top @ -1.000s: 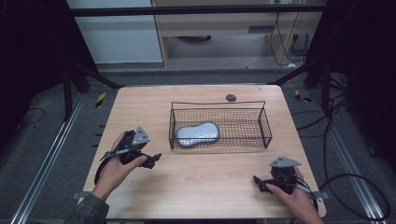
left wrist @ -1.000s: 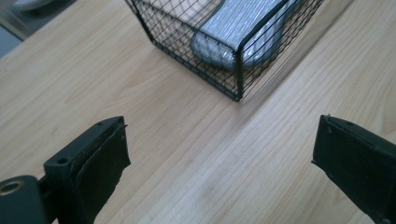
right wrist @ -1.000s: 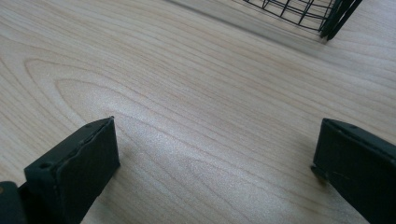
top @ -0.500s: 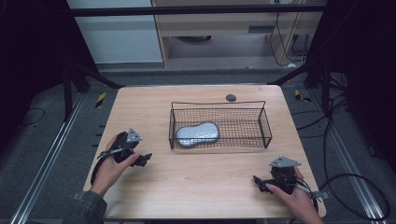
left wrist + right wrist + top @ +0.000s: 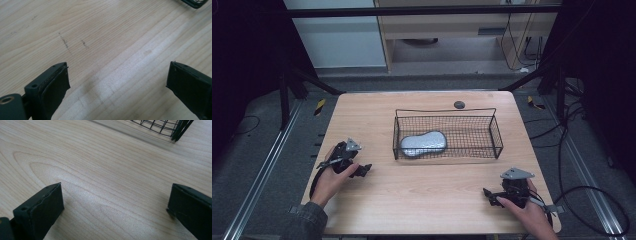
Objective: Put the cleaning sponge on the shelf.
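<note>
Two grippers rest low near the front edge of the table (image 5: pixel 422 200), one in each of the person's hands. The right gripper (image 5: pixel 490 193), nearest the viewer, has its jaws spread with nothing between them; the right gripper view looks past them over bare wood toward a corner of the basket (image 5: pixel 175 127). The left gripper (image 5: pixel 364 169) lies a little farther in, at the left side, and its jaws are likewise spread and empty, over wood marked by a few dark scuffs (image 5: pixel 65 43).

Beyond both, at the middle of the table, stands the black wire basket (image 5: pixel 492 131), and inside it, against its left end, lies the silvery pouch (image 5: pixel 423 143), flat on the mesh floor. Its rounded, slightly pinched outline and dull sheen suggest a soft, light, foil-like packet that would yield under pressure and might slide between smooth pads; the contents cannot be told. A sensible hold is judged to be from above, across the narrow waist or on one rounded end, with the jaws lowered clear of the wire walls. The left gripper is the nearer of the two to it.

Farthest off, a small dark disc (image 5: pixel 459 104) lies on the wood behind the basket.
</note>
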